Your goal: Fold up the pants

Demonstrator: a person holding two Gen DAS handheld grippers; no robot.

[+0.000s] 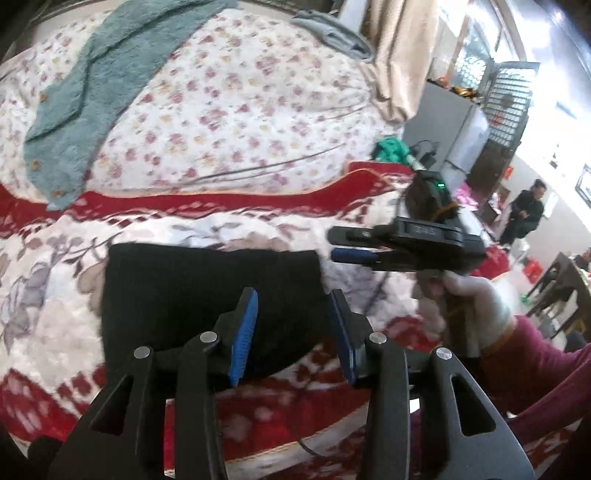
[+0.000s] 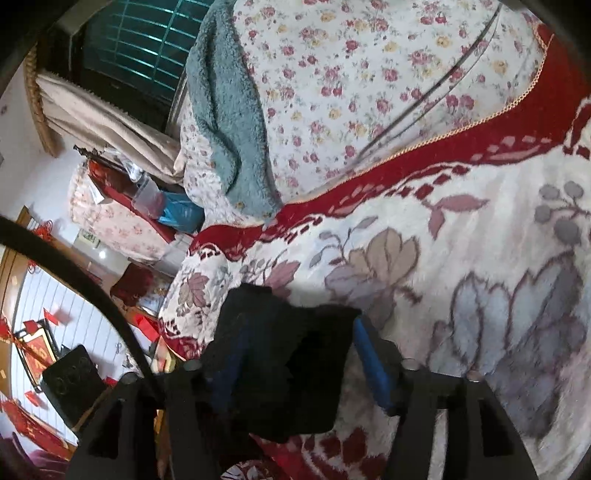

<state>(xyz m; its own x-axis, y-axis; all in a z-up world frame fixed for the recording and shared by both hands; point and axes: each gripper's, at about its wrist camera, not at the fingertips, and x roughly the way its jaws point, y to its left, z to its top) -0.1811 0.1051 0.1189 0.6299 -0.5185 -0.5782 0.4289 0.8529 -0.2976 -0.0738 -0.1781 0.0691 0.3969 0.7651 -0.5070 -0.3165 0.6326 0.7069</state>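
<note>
pants (image 1: 207,306) look soft, light and floppy (folded black bundle on the bed (image 1: 258,229)), so pinch an edge; left tool (image 1: 291,332) apart, right tool (image 1: 341,243) nearly together, empty.

My left wrist camera looks low and close over the blanket (image 1: 55,295), black pants (image 1: 207,295) mid-frame. My right wrist camera sits closer, pants (image 2: 295,369) at bottom centre. Both share the teal towel (image 1: 92,92) in the upper left.

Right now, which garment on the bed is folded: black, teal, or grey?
The black pants, a compact rectangle on the red floral blanket below the left gripper. The fuzzy teal garment lies spread out; the grey one is crumpled.
</note>
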